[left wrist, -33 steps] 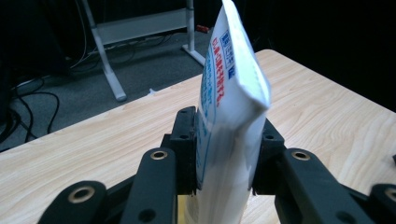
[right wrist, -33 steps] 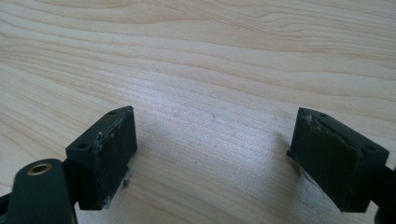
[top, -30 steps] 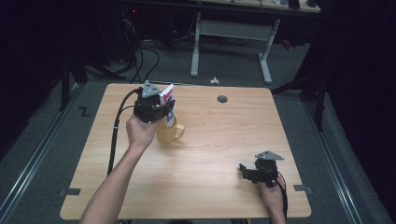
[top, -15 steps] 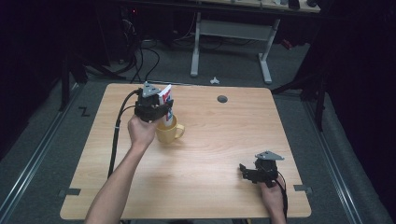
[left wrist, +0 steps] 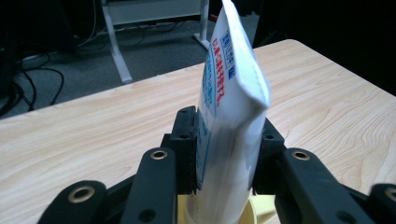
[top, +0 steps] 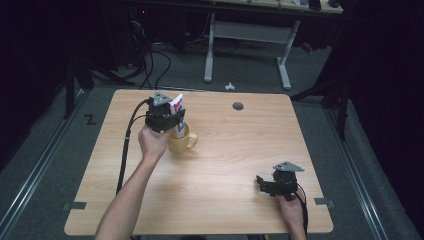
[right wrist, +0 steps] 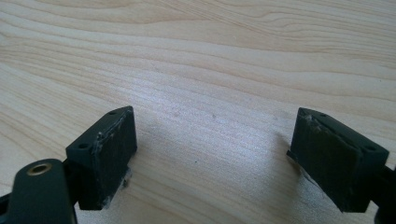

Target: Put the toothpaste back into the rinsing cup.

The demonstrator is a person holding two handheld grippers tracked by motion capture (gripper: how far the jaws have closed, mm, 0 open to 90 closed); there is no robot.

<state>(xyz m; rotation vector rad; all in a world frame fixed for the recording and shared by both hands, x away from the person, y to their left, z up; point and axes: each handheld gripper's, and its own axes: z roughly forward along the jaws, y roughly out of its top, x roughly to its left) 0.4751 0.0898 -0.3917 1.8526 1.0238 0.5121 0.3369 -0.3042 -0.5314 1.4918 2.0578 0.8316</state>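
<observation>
— Tool on the left [left wrist: 229, 154] grips a white tube [left wrist: 231, 116], its lower end inside the yellow mug [top: 181, 142] on the bench [top: 240, 165].
— Likely lowering it; next, release. The right tool [right wrist: 212, 158] rests wide open.

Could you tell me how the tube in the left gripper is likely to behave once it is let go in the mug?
The tube looks soft, since it creases where the left gripper pinches it. Standing tall above the yellow mug, it will probably lean on the rim.

table [top: 225, 150] evenly lit from above; surroundings dark; soft shadows under jaws; close tube [left wrist: 229, 116] slightly blurred
</observation>
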